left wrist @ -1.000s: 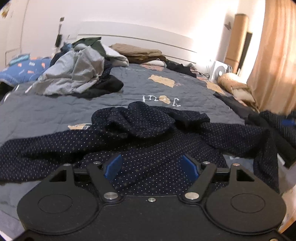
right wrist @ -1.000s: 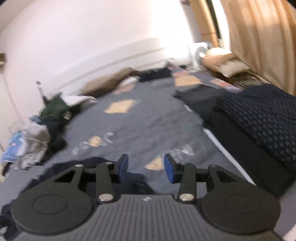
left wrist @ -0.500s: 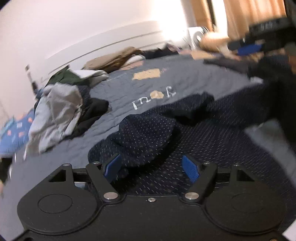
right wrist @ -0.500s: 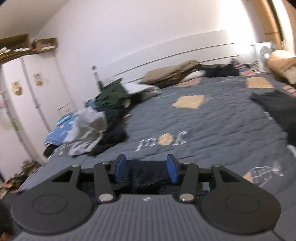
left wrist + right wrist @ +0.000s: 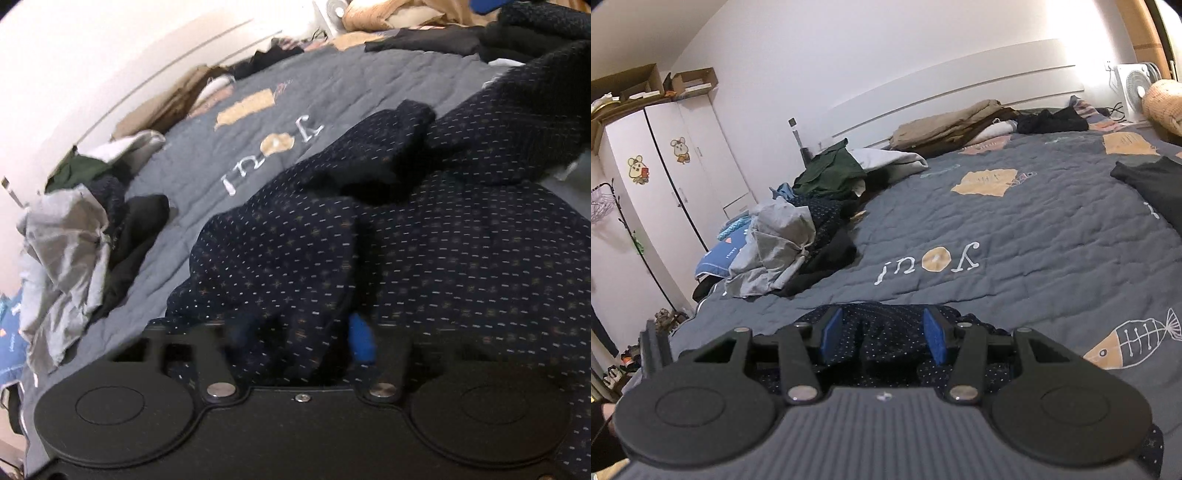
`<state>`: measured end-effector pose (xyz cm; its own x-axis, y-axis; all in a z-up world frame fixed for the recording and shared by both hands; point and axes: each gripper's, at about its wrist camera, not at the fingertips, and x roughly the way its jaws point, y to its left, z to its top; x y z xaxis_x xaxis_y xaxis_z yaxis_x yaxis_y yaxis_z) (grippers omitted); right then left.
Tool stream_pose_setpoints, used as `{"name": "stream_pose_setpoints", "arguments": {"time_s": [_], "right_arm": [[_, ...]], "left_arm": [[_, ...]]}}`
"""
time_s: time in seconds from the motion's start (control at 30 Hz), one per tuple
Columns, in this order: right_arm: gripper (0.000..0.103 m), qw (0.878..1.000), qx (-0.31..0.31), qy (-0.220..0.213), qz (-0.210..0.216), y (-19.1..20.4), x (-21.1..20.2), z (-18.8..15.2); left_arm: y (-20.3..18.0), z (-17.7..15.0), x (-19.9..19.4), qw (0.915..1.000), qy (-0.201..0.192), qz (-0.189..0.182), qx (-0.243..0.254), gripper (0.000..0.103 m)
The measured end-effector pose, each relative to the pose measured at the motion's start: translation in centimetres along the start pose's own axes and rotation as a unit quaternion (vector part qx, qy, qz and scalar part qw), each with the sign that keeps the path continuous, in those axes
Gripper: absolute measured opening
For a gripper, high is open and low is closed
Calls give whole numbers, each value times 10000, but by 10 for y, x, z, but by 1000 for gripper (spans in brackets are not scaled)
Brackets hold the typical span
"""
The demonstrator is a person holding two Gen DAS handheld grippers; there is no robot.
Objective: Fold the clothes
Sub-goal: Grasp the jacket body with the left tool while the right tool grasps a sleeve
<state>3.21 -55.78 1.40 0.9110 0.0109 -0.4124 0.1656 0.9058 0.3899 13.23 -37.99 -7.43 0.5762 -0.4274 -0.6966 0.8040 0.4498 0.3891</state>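
A dark navy dotted garment [image 5: 461,251] lies crumpled on the grey quilt [image 5: 332,85]. My left gripper [image 5: 299,336] is down in it, and its jaws are closing on a bunched fold that fills the gap between the blue pads. One sleeve rises taut to the upper right, where a blue pad [image 5: 487,4] of my right gripper shows. In the right wrist view, my right gripper [image 5: 882,334] stands half closed with the same garment [image 5: 886,332] bunched between its pads, above the quilt [image 5: 1034,229].
A heap of grey, black and green clothes [image 5: 798,229] lies at the bed's left side. Folded tan clothes [image 5: 949,125] rest by the headboard. A black garment [image 5: 1152,177] lies at right. A white wardrobe [image 5: 665,177] and a fan [image 5: 1134,88] stand beyond.
My left gripper rolled, sank into the dotted garment and narrowed from wide open onto a fold. The right view swung left, and fabric now sits between its pads.
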Motion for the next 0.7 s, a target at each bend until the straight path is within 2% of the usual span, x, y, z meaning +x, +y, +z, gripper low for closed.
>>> {"name": "stream_pose_setpoints", "arguments": {"time_s": [0.17, 0.43, 0.57, 0.6, 0.67, 0.7], "right_arm": [[48, 9990, 374, 40, 223, -9, 11, 0], [48, 9981, 581, 57, 216, -16, 28, 2], [48, 9982, 568, 92, 173, -18, 33, 1], [48, 9982, 575, 106, 157, -19, 34, 1], [48, 9982, 566, 136, 128, -19, 35, -1], [48, 9982, 561, 153, 116, -20, 36, -1]], "left_arm": [[52, 22, 12, 9993, -76, 159, -322, 19], [129, 74, 42, 9951, -285, 878, -351, 15], [169, 92, 73, 9872, -118, 1454, -645, 15], [180, 94, 84, 9848, 7, 1561, -763, 18], [194, 95, 99, 9821, 204, 1641, -906, 19], [198, 94, 99, 9814, 178, 1637, -984, 20]]}}
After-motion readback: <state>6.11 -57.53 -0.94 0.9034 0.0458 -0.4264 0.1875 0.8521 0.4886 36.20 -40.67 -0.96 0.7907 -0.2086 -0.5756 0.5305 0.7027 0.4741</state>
